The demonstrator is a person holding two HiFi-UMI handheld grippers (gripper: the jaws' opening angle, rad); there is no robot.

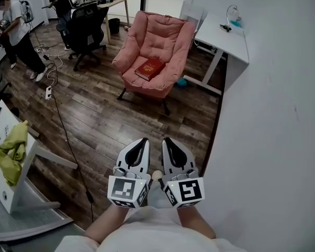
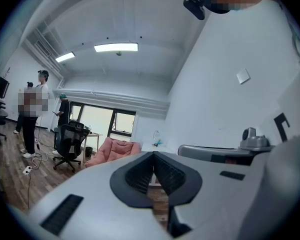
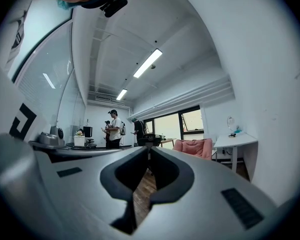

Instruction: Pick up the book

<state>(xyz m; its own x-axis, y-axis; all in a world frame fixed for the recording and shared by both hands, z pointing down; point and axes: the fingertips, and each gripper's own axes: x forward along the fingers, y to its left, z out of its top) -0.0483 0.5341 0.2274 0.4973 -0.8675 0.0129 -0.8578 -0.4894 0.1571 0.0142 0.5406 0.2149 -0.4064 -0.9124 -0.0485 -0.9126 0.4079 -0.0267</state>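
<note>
Nearest, at six o'clock in the head view, the white-and-black left tool (image 1: 143, 140) and its twin, the right tool (image 1: 167, 139), are held side by side and level. Each has its jaws pressed together on nothing. Beyond them lies the dark wooden plank floor (image 1: 110, 121). Far ahead at twelve o'clock stands the padded pink fabric armchair (image 1: 163, 31). The red hardcover book (image 1: 150, 68) lies flat on its seat cushion, well apart from both tools. A white counter (image 1: 227, 34) flanks the armchair at one o'clock, and a black wheeled office chair (image 1: 87, 27) stands at eleven. I judge this to be the approach step, with no grasp begun. The next move calls for crossing the floor to the armchair, spreading a tool's jaws and meeting the book at a free edge.
</note>
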